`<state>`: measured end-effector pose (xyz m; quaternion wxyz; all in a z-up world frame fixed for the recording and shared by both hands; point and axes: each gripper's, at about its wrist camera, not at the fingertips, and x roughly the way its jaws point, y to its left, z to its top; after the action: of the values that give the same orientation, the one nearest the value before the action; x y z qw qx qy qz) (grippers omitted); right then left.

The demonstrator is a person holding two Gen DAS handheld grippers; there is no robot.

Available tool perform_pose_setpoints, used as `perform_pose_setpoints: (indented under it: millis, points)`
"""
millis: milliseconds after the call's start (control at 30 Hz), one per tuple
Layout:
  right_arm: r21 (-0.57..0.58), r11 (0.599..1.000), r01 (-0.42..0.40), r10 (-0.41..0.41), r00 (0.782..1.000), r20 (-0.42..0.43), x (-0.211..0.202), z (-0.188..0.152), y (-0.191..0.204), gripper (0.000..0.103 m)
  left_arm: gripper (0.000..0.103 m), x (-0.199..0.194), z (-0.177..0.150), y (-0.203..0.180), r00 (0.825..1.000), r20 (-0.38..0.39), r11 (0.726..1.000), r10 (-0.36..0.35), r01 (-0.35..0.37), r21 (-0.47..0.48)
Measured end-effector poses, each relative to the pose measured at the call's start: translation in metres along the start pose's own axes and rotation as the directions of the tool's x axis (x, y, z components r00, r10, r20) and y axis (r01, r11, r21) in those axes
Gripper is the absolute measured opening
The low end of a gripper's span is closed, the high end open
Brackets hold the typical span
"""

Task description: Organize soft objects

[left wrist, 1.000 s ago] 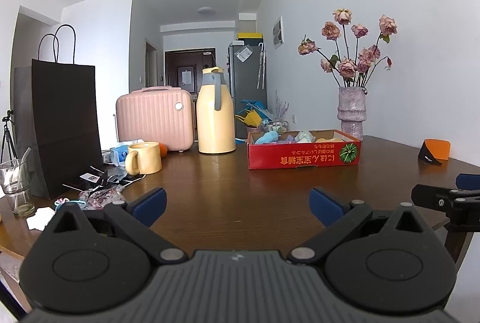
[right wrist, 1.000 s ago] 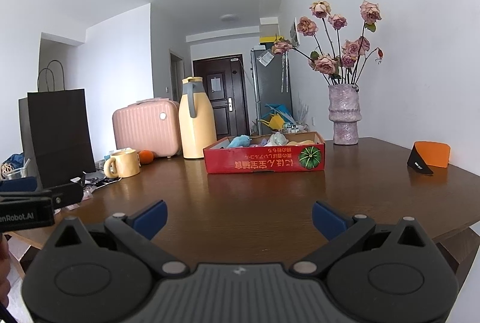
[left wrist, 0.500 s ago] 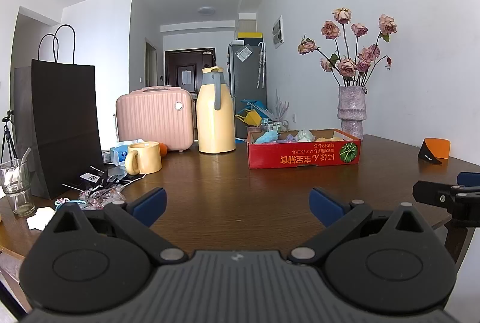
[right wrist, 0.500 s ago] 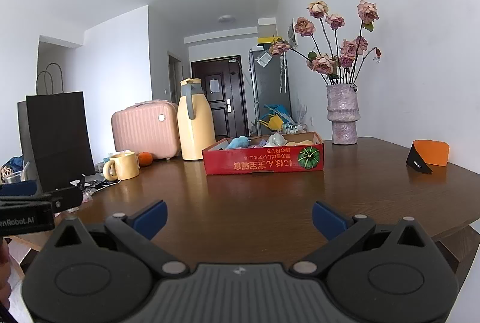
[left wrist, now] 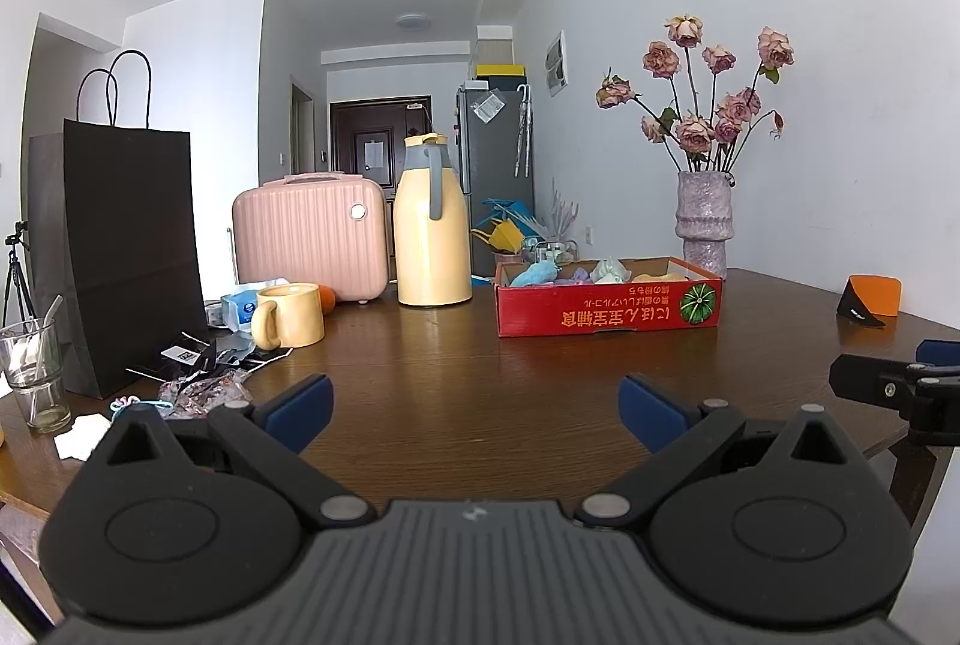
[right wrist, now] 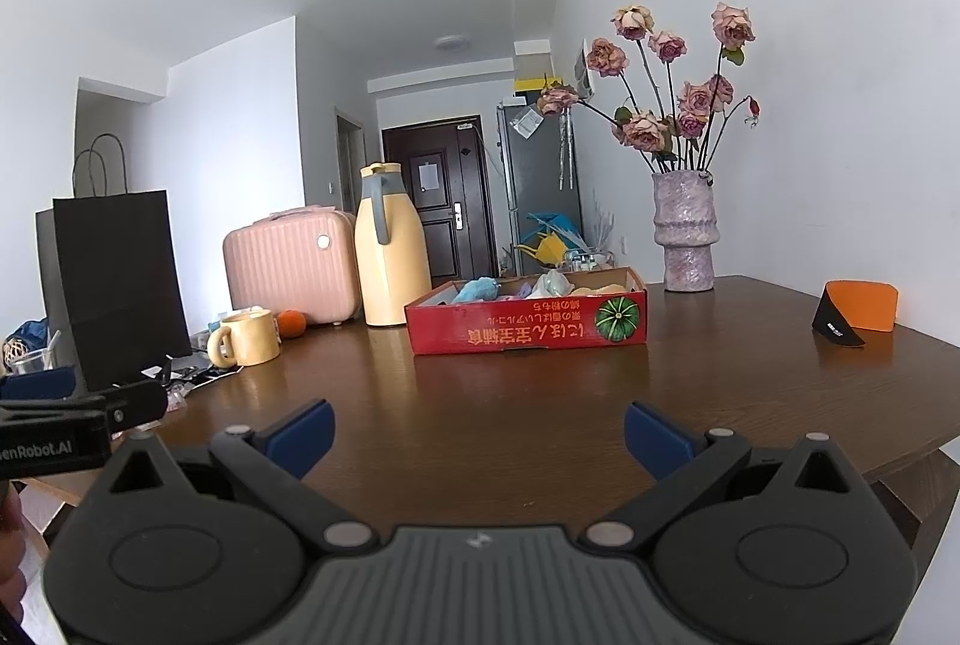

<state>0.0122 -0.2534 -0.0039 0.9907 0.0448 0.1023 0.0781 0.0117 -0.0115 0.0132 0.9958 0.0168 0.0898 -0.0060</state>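
Observation:
A red cardboard box [left wrist: 606, 312] [right wrist: 528, 330] stands on the far side of the brown wooden table [left wrist: 468, 387] [right wrist: 510, 405]. It holds several soft objects, among them a blue one [left wrist: 534, 275] [right wrist: 477, 290] and a pale green one [left wrist: 609, 268] [right wrist: 552, 282]. My left gripper [left wrist: 474, 408] is open and empty above the table's near part. My right gripper [right wrist: 477, 435] is open and empty too, to the right of the left one. Both are well short of the box.
A yellow thermos jug [left wrist: 433, 225], a pink case [left wrist: 309, 237], a yellow mug [left wrist: 291, 315] and a black paper bag [left wrist: 126, 249] stand at the left. A glass [left wrist: 33, 375] and small clutter lie at front left. A flower vase [left wrist: 702, 222] and an orange-black item [left wrist: 870, 298] are at the right.
The right gripper's view has drifted slightly, the box shifting a little left in it. The left gripper is almost still. Both jaws stay open.

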Motion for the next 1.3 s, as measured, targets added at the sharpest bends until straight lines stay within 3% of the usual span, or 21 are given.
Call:
perform_pose_setpoints:
  millis: [1300]
  points:
    - [0.019, 1.000, -0.002, 0.002, 1.000, 0.000, 0.0015, 0.0012, -0.0023, 0.103, 0.103, -0.0005, -0.0028, 0.0045, 1.000, 0.011, 1.000, -0.025, 0.024, 0.010]
